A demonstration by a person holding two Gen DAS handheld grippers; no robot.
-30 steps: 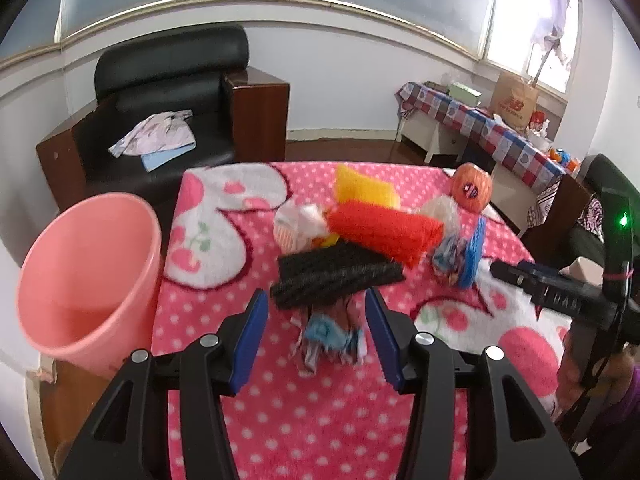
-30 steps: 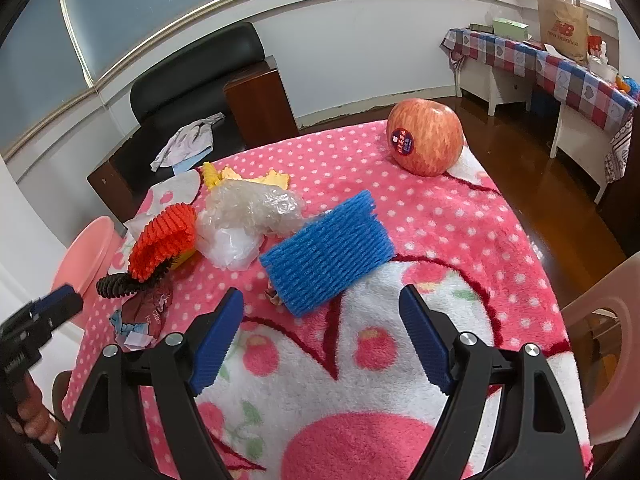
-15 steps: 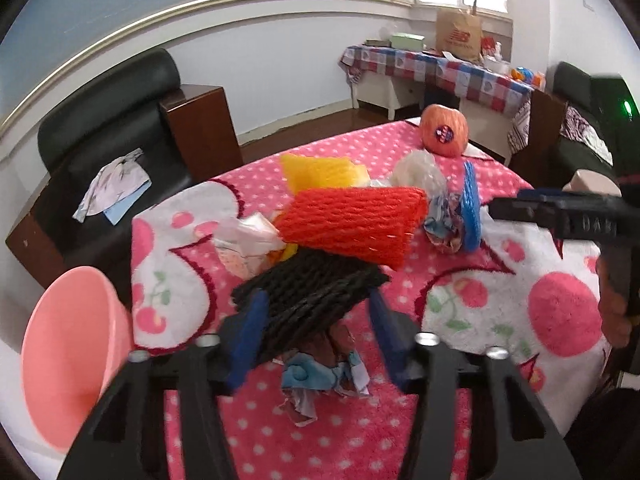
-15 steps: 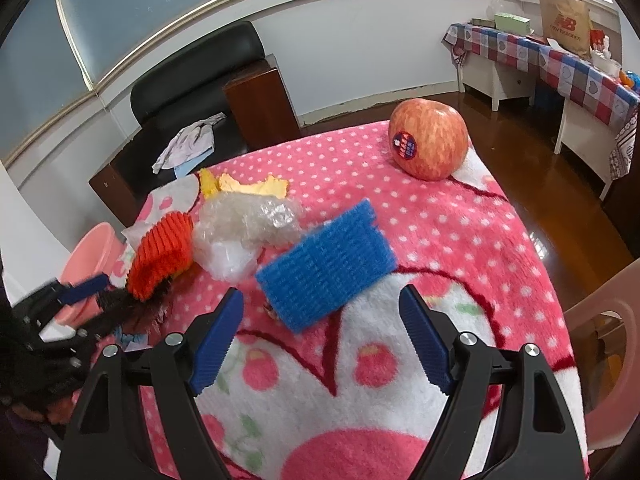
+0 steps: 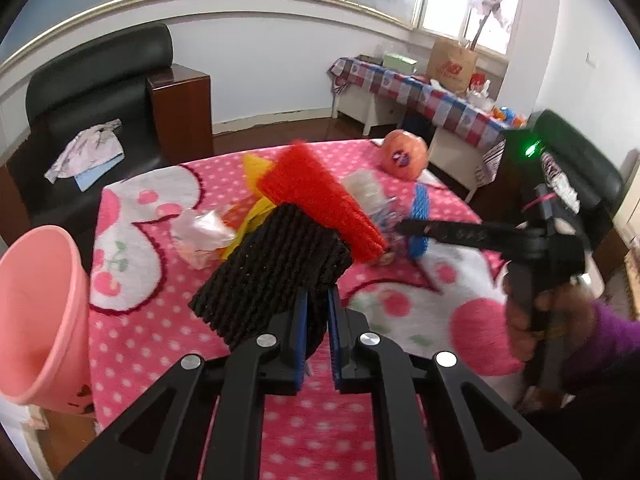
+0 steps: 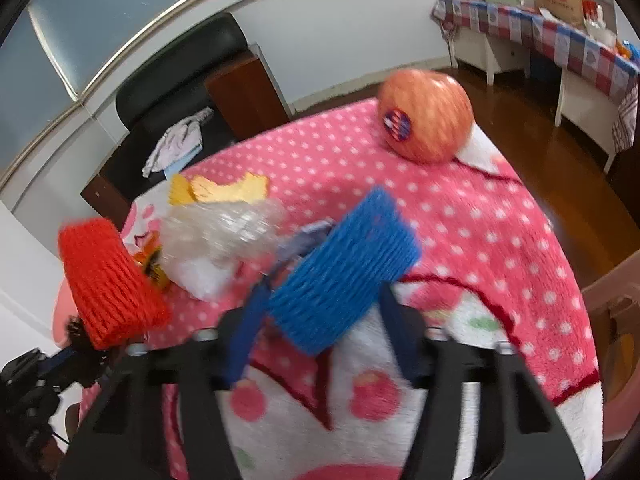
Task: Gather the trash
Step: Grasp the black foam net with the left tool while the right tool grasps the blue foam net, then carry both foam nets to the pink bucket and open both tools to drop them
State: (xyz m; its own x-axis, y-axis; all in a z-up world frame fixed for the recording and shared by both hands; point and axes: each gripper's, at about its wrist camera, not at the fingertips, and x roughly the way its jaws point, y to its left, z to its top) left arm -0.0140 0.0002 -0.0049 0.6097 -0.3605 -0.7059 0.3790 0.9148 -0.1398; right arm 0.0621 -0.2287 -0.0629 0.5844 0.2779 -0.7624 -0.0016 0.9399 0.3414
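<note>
My left gripper [image 5: 317, 320] is shut on a black foam net sleeve [image 5: 272, 272] and holds it above the pink dotted tablecloth [image 5: 328, 432]. A red net sleeve [image 5: 320, 202] rests on the black one; it also shows in the right wrist view [image 6: 106, 280]. My right gripper [image 6: 320, 316] is open, its fingers on either side of a blue net sleeve [image 6: 344, 268]. Clear crumpled plastic [image 6: 224, 236], a yellow net piece [image 6: 224, 188] and a crumpled white wrapper [image 5: 202, 236] lie on the table. A pink bin [image 5: 40, 316] stands at the table's left edge.
An apple with a sticker [image 6: 426, 114] sits at the far side of the table. A black armchair [image 5: 96, 120] with cloths stands behind. A side table with a checked cloth [image 5: 420, 92] is at the back right. A pink chair [image 6: 616, 320] is at the right.
My left gripper has shut on the black sleeve and lifted it, with the red sleeve riding up on it. My right gripper has moved forward around the blue sleeve.
</note>
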